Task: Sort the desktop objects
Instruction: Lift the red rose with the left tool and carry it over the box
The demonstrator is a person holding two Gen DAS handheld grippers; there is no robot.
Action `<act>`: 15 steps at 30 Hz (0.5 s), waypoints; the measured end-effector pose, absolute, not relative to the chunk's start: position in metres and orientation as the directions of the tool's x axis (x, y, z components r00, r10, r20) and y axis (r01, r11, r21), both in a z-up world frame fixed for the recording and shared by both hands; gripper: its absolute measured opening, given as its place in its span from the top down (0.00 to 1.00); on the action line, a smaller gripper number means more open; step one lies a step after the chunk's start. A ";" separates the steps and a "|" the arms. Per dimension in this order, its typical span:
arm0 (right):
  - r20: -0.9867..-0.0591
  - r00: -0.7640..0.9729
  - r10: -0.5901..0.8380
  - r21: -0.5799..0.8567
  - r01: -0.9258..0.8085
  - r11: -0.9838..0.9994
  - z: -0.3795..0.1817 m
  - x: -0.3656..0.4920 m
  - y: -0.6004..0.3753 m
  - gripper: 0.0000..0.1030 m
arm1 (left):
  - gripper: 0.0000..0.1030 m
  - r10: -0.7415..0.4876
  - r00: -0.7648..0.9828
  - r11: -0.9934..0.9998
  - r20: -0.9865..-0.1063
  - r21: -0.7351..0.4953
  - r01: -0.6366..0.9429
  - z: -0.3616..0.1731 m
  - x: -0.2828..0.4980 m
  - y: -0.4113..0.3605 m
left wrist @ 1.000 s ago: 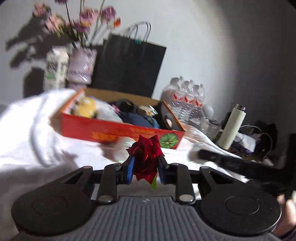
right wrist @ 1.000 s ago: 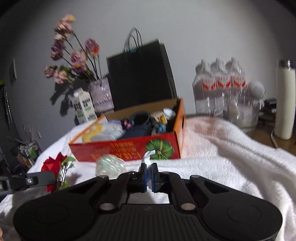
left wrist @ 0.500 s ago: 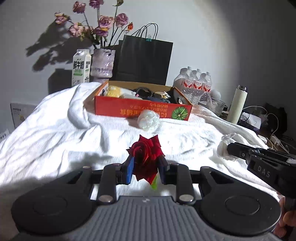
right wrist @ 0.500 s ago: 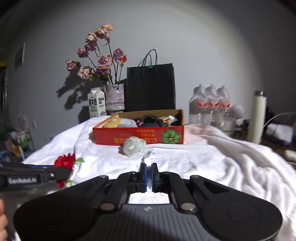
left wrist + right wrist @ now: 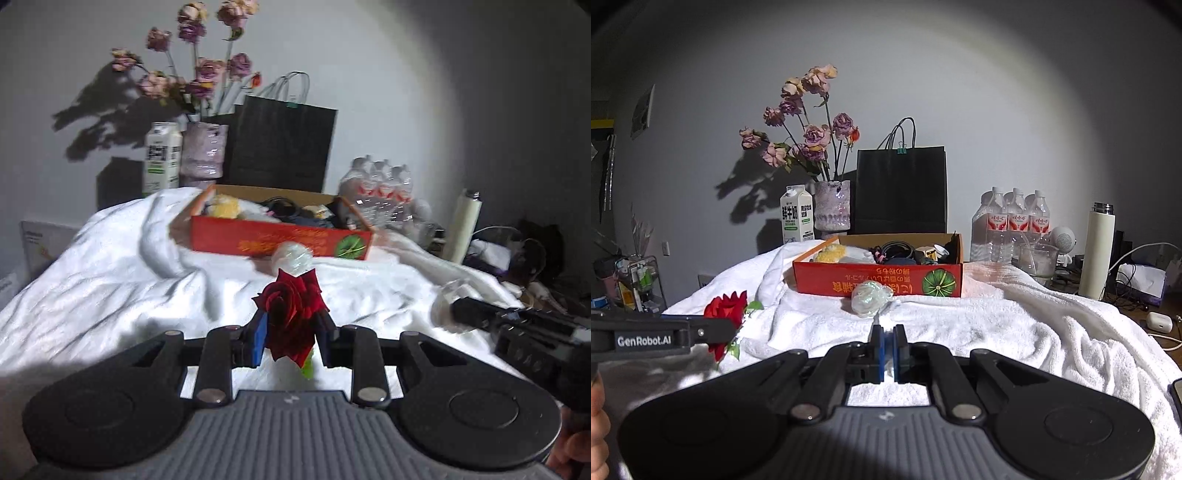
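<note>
Cloth-draped surface (image 5: 997,332); box (image 5: 827,278) contents perhaps cables.

Rough white terry towel (image 5: 1015,332); matt printed cardboard box (image 5: 879,278); crinkled glossy wrapper (image 5: 870,293)

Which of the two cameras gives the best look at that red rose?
The left wrist view: the red rose fills the centre, clamped in the left tool. The right wrist view shows it small at the left edge, partly hidden behind that tool.

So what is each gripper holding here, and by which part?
The left gripper is shut on the red rose, pinched at the bloom's lower sides. The right gripper is shut; a thin clear wrapper tip may be between its pads, which cannot be confirmed.
</note>
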State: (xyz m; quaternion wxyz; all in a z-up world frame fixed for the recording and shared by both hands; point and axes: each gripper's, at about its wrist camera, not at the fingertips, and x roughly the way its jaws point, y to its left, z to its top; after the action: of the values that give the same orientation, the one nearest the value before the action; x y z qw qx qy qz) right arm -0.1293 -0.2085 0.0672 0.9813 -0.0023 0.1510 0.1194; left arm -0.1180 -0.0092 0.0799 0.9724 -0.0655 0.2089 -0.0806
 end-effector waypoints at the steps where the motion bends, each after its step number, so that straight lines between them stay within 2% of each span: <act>1: -0.295 0.925 0.239 0.030 -0.241 0.970 0.069 -0.125 -0.209 0.97 | 0.73 -0.205 0.897 0.974 -0.393 -0.172 0.147 0.087 -0.110 -0.007; 6: -0.259 0.919 0.296 0.045 -0.294 0.955 0.098 -0.085 -0.218 0.97 | 0.73 -0.241 0.899 0.970 -0.366 -0.123 0.209 0.125 -0.053 -0.008; 9: -0.251 0.911 0.326 0.056 -0.323 0.945 0.118 -0.041 -0.224 0.97 | 0.73 -0.240 0.889 0.971 -0.389 -0.119 0.210 0.142 0.004 -0.009; 12: -0.279 0.906 0.319 0.045 -0.320 0.946 0.133 0.018 -0.227 0.97 | 0.73 -0.240 0.873 0.970 -0.425 -0.131 0.203 0.155 0.069 -0.010; 15: -0.330 0.880 0.341 0.091 -0.330 0.940 0.145 0.088 -0.230 0.97 | 0.73 -0.198 0.868 0.980 -0.456 -0.103 0.169 0.160 0.139 -0.012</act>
State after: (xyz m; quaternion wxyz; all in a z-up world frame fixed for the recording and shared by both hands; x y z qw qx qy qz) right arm 0.0881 -0.2296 0.1448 0.9694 0.0158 0.1732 0.1731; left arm 0.1391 -0.0117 0.1596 0.9660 -0.0301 0.2388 -0.0949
